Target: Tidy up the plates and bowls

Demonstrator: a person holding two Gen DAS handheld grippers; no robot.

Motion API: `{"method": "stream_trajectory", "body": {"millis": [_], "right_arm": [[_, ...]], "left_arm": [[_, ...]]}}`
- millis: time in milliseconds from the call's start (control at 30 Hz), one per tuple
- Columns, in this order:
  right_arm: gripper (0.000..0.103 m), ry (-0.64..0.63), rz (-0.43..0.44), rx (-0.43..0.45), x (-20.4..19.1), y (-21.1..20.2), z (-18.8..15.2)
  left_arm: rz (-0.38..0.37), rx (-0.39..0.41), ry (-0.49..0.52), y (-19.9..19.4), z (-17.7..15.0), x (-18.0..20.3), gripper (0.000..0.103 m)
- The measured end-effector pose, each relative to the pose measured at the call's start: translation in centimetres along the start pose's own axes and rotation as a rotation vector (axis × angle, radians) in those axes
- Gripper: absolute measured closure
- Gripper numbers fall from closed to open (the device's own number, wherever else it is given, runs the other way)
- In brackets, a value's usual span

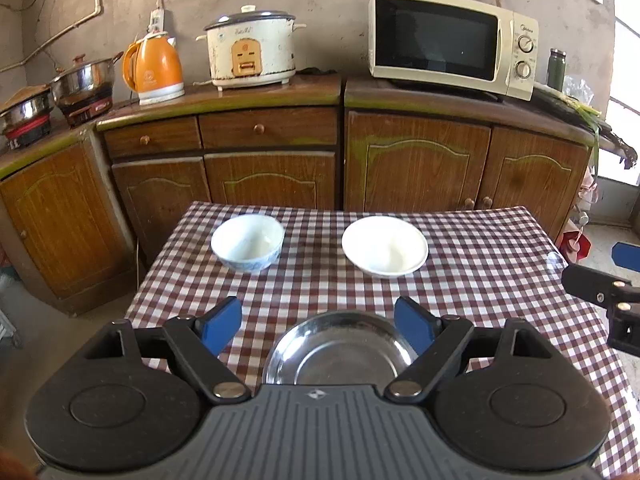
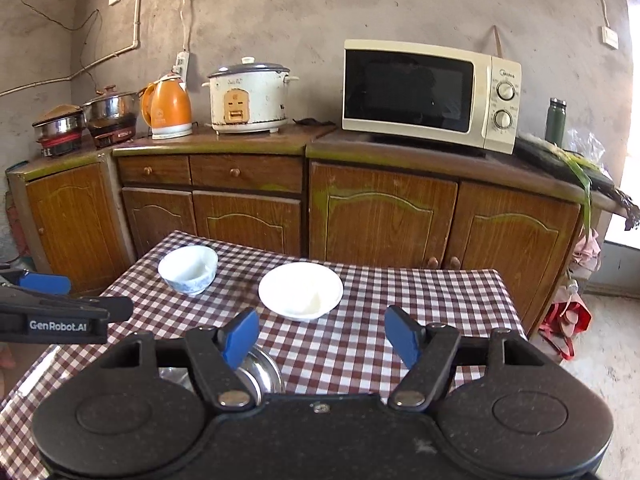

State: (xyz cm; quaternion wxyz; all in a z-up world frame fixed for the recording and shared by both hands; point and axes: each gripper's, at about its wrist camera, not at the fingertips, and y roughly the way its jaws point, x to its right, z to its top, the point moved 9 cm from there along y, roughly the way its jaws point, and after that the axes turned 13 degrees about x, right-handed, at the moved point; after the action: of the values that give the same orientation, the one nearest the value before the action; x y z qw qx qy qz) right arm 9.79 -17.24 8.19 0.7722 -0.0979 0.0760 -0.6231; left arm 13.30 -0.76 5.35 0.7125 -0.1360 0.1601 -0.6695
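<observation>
Two bowls [image 1: 247, 243] [image 1: 385, 246] on checked tablecloth [image 1: 480, 280]

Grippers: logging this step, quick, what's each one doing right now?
Left gripper: jaws open, holding nothing; steel plate lies below.
Right gripper: jaws open, holding nothing.

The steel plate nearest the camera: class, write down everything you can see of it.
The steel plate is round, shallow and shiny metal with a flat centre and raised rim, apparently empty. It lies flat, right way up, on the checked tablecloth at the near edge, nearer than both white bowls. The left gripper hangs open above it without touching; its body hides the near rim.
</observation>
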Motion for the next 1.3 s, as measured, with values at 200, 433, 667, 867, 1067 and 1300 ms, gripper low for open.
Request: {"method": "stream_trajectory", "body": {"millis": [200, 433, 667, 867, 1067, 1300], "right_arm": [[0.012, 0.008, -0.019, 0.010, 0.2, 1.2, -0.2], [0.012, 0.086, -0.020, -0.042, 0.9, 3.9, -1.2], [0.012, 0.097, -0.027, -0.049, 1.5, 5.7, -1.2], [0.012, 0.093, -0.027, -0.048, 1.7, 7.1, -1.2], [0.012, 0.097, -0.020, -0.059, 1.8, 8.5, -1.5], [0.012, 0.110, -0.019, -0.078, 1.9, 10.2, -2.2]], "left_arm": [[-0.016, 0.001, 0.011, 1.5, 0.2, 0.0, 0.017], [-0.013, -0.016, 0.003, 3.0, -0.2, -0.3, 0.017], [-0.001, -0.035, -0.001, 4.5, -0.3, -0.5, 0.017], [0.006, -0.041, -0.001, 5.6, -0.3, -0.3, 0.017], [0.012, -0.049, -0.003, 6.8, -0.4, -0.1, 0.017], [0.016, -0.066, -0.007, 8.1, -0.6, -0.1, 0.017]]}}
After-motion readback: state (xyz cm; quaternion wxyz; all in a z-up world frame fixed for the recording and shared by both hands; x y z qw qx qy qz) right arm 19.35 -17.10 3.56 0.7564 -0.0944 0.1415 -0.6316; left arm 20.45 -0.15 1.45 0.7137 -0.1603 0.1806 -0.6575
